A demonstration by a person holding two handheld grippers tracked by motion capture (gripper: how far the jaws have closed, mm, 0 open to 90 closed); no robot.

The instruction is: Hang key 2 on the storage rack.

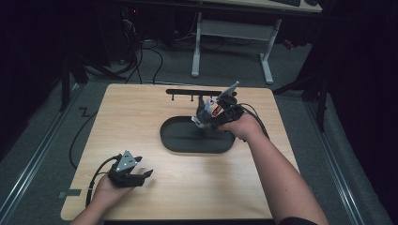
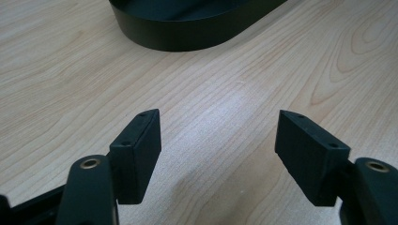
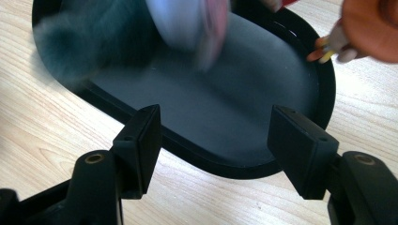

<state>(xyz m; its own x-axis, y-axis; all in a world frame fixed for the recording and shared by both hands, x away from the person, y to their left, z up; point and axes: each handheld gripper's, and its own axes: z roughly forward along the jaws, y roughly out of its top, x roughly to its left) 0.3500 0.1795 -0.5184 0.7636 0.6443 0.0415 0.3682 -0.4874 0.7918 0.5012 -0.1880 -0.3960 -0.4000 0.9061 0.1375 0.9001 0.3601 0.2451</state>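
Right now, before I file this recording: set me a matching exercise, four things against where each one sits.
Things:
1. left gripper
2. right gripper
3. black tray
4. hook rack

Places:
a. along the far edge of the table
b. jaws open, above the tray
c. middle of the table
d. jaws open, over bare wood near the front left corner

Pairs: 1-d, 2-b, 3-c, 4-a
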